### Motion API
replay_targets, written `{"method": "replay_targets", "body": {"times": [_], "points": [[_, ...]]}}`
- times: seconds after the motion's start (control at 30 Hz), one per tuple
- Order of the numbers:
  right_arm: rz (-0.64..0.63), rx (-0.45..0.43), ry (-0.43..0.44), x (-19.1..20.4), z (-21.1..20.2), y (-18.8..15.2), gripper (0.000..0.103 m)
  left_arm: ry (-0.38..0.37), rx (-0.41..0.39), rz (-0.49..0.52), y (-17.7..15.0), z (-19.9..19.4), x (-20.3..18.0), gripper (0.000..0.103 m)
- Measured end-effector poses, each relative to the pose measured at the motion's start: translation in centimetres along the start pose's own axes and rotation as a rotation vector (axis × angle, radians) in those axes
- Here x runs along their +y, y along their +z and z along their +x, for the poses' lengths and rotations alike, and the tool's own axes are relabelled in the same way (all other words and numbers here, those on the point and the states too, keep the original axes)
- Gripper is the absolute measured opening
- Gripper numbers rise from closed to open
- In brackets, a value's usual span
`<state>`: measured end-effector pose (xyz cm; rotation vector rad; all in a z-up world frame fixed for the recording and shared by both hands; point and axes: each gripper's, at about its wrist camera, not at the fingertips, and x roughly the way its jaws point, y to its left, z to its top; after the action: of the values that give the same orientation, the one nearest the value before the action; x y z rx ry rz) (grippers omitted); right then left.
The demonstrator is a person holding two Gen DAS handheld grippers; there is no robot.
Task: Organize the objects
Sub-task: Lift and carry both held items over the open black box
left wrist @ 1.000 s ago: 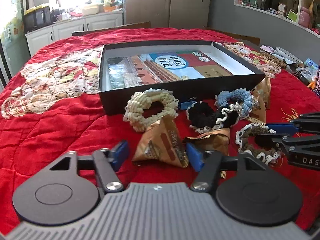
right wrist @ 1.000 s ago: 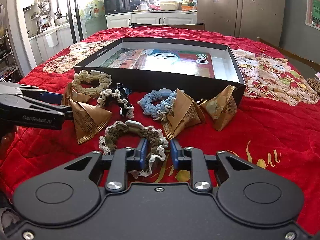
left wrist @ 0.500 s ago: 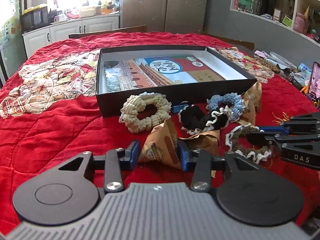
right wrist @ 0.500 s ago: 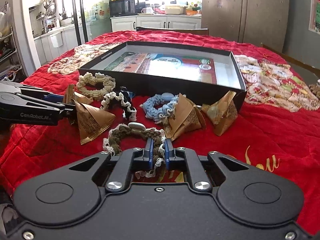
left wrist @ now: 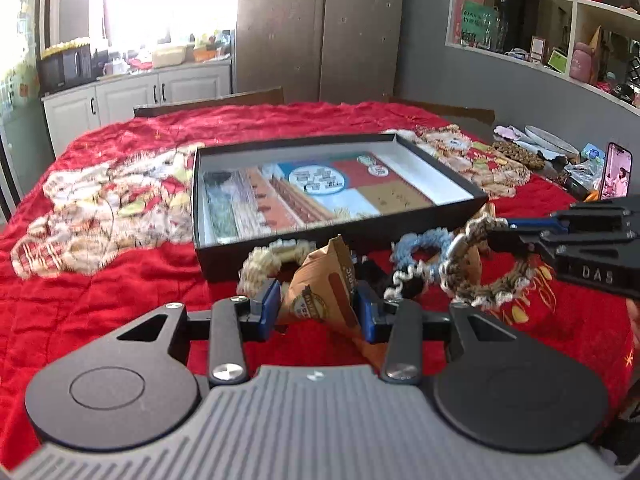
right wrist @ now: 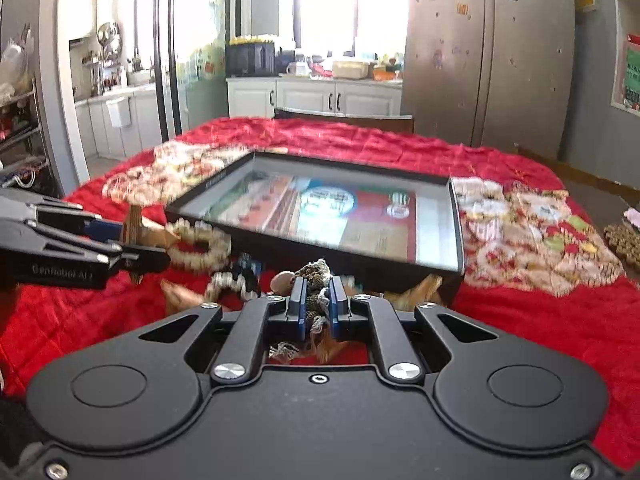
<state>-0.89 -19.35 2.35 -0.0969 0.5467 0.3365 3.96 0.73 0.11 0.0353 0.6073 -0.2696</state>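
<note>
The right gripper (right wrist: pixel 317 304) grips the brown scrunchie (left wrist: pixel 480 268), the left gripper (left wrist: pixel 316 310) clamps a triangular paper packet (left wrist: pixel 320 296); the open black box (left wrist: pixel 440 216) lies straight ahead of both, with the packet nearer its front wall.

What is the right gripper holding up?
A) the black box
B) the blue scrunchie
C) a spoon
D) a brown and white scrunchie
D: the right gripper has its fingers shut on the brown and white scrunchie, which hangs lifted above the red cloth.
</note>
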Motion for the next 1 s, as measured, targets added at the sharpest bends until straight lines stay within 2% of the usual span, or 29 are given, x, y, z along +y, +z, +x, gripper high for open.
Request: {"method": "replay_targets", "body": {"times": [0.2, 0.43, 0.67, 1.0], "points": [[-0.028, -0.076, -0.021, -0.2, 0.5, 3.1, 0.011, 0.023, -0.04, 0.005, 2.3, 0.5, 0.4, 0.044], [-0.024, -0.097, -0.05, -0.9, 4.0, 6.6, 0.011, 0.051, -0.088, -0.018, 5.7, 2.6, 1.4, 0.045], [-0.013, -0.068, -0.068, -1.9, 9.8, 8.6, 0.011, 0.099, -0.079, -0.025, 8.7, 6.8, 2.3, 0.045], [0.015, -0.071, -0.069, -3.2, 16.2, 9.3, 0.011, 0.12, -0.038, -0.072, 10.2, 12.6, 3.5, 0.045]]}}
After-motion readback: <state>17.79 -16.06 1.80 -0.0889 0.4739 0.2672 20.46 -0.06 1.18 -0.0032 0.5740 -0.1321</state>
